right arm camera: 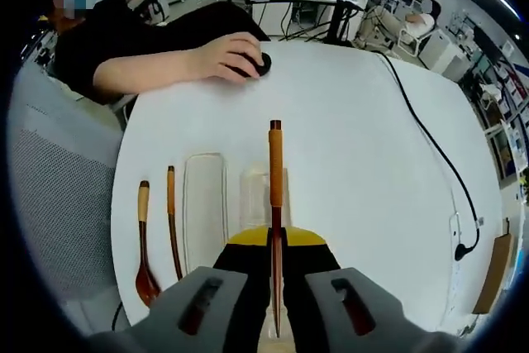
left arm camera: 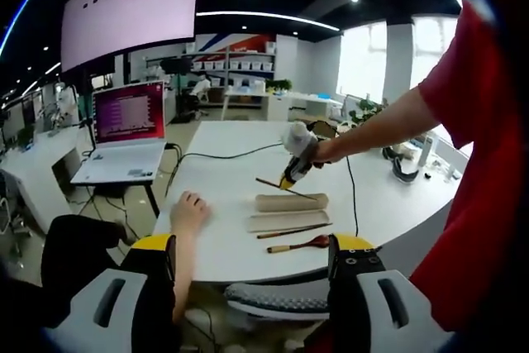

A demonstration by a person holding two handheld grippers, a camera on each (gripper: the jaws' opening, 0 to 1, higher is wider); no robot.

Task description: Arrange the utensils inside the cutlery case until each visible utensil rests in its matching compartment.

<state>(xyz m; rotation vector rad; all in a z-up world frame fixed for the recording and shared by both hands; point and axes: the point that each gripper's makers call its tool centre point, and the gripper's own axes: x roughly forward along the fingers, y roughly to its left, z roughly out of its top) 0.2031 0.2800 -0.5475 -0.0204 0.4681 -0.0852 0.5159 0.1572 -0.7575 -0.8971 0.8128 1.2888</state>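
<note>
- Left gripper view: left gripper (left arm camera: 252, 266), jaws apart and empty, low in frame. At centre, the right gripper (left arm camera: 291, 173) holds a chopstick (left arm camera: 277, 186) above the cutlery case (left arm camera: 291, 202); spoon (left arm camera: 299, 245) below.
- Right gripper view: jaws clamp the chopstick at centre; lid (right arm camera: 205, 208), second chopstick (right arm camera: 173, 225) at lower left.

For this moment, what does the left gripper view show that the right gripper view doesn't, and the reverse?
Left gripper view alone: an open laptop on a side desk, a large wall screen, and the right gripper seen from outside, held over the case.

Right gripper view alone: the chopstick clamped between its own jaws, and a mouse under a seated person's hand.

Both: the white table, the cutlery case, its lid, the wooden spoon and a second chopstick.
</note>
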